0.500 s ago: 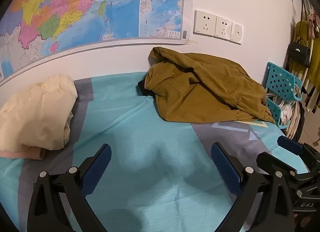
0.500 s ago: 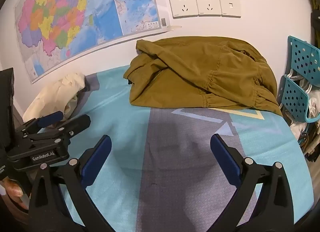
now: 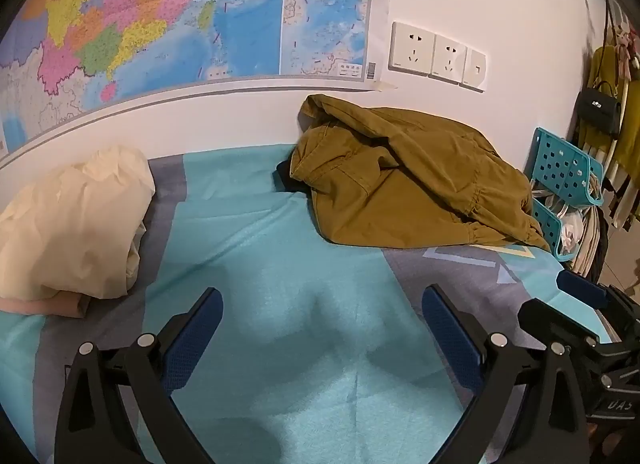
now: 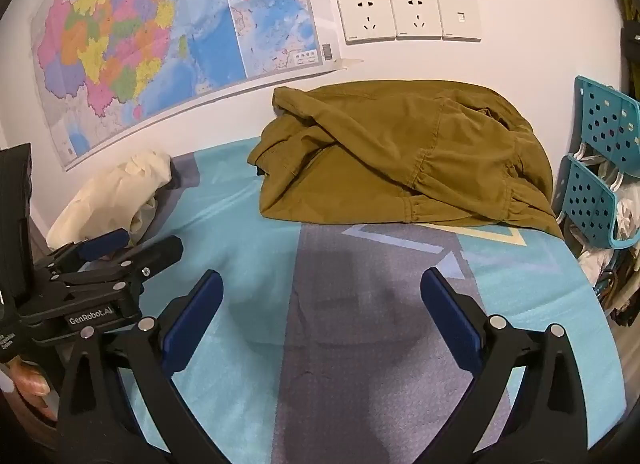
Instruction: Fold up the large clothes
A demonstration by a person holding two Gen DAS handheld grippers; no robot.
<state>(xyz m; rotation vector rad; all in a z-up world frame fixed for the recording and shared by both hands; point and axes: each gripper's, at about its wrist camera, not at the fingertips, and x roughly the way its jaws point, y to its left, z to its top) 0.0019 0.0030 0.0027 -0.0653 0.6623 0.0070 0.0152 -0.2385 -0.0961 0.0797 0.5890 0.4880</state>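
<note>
An olive-brown jacket lies crumpled against the wall at the far side of the bed, with a dark garment edge peeking from under its left side. My left gripper hovers open over the teal sheet, well short of the jacket, nothing between its blue pads. My right gripper is open too, above the grey stripe of the sheet, empty. Each gripper shows in the other's view: the right one at the left view's right edge, the left one at the right view's left edge.
A cream bundle of fabric sits on the bed's left part, on something pink. Teal perforated baskets stand off the bed's right end. A map and wall sockets hang above. Clothes and a black bag hang far right.
</note>
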